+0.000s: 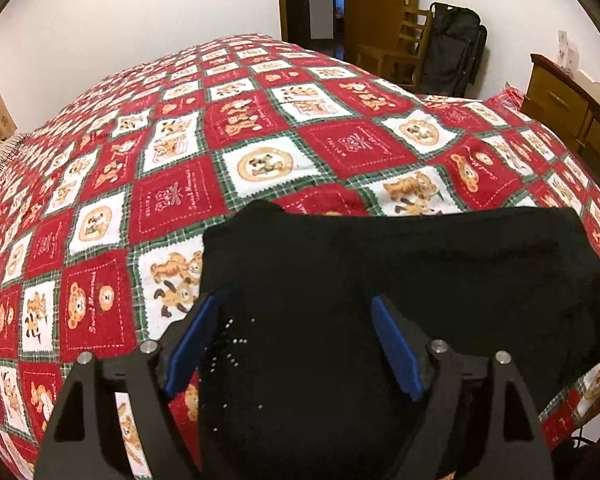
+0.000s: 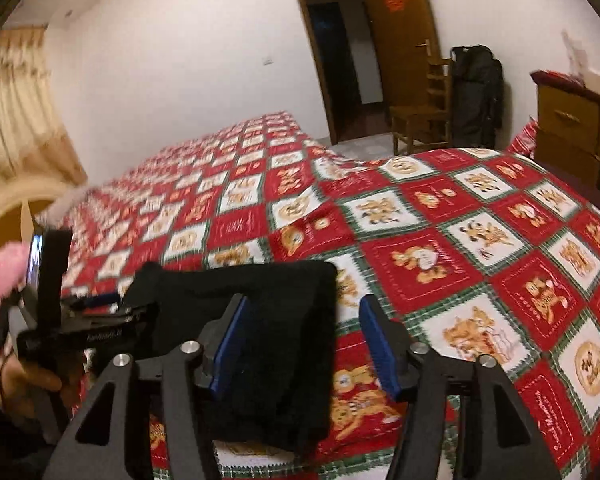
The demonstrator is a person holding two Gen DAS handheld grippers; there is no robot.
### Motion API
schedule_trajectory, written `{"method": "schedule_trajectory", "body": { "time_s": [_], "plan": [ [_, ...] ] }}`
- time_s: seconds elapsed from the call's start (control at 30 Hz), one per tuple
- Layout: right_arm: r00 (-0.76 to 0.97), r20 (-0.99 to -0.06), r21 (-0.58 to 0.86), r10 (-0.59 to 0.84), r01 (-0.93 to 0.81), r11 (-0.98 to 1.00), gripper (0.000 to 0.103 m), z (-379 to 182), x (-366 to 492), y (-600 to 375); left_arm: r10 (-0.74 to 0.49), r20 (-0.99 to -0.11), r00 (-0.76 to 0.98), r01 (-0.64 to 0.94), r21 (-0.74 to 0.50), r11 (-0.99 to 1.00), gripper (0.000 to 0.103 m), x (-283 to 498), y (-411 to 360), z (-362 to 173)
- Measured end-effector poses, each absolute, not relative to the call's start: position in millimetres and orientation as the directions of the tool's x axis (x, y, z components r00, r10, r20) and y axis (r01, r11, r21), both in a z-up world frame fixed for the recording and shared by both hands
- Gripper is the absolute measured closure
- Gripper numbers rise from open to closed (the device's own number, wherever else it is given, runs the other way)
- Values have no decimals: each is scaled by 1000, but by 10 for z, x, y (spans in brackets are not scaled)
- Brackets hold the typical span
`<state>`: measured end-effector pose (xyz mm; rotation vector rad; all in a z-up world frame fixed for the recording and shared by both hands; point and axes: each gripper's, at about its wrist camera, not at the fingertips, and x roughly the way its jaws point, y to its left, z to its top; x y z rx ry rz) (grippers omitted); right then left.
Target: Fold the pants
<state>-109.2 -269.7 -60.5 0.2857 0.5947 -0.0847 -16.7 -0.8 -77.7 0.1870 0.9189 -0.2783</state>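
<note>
Your left gripper (image 1: 296, 336) hovers, jaws spread wide, over the folded black pants (image 1: 400, 300) lying at the 6 o'clock edge of the red teddy-bear bedspread (image 1: 260, 132). Your right gripper (image 2: 302, 340) is likewise wide apart and grips nothing, straddling the pants' right edge (image 2: 260, 320).

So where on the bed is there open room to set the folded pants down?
Open quilt lies right of the black pants, toward the dresser, and beyond them toward the wall. It is crowded at the near edge, where the left gripper and right gripper hover open.
</note>
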Motion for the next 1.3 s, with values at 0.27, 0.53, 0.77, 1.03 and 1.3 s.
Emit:
{"method": "schedule_trajectory", "body": {
  "time_s": [0.27, 0.53, 0.77, 1.03, 1.3],
  "plan": [
    [781, -619, 366, 80, 197, 909, 41, -868, -1078, -2847, -194, -801, 566, 279, -36, 960, 13, -113, 266, -791],
    [760, -642, 366, 103, 185, 912, 41, -1007, -986, -2783, -207, -817, 539, 258, -73, 963, 10, -76, 286, -899],
    [752, -655, 255, 73, 128, 958, 41, -1038, -875, -2515, -212, -824, 526, 231, -101, 968, 5, -50, 337, -946],
    [751, -660, 184, 33, 119, 976, 41, -1048, -884, -2432, -211, -825, 525, 227, -103, 968, 5, -77, 302, -969],
    [750, -660, 184, 33, 119, 976, 41, -1046, -885, -2425, -214, -826, 522, 221, -111, 969, 5, -71, 312, -977]
  ]
}}
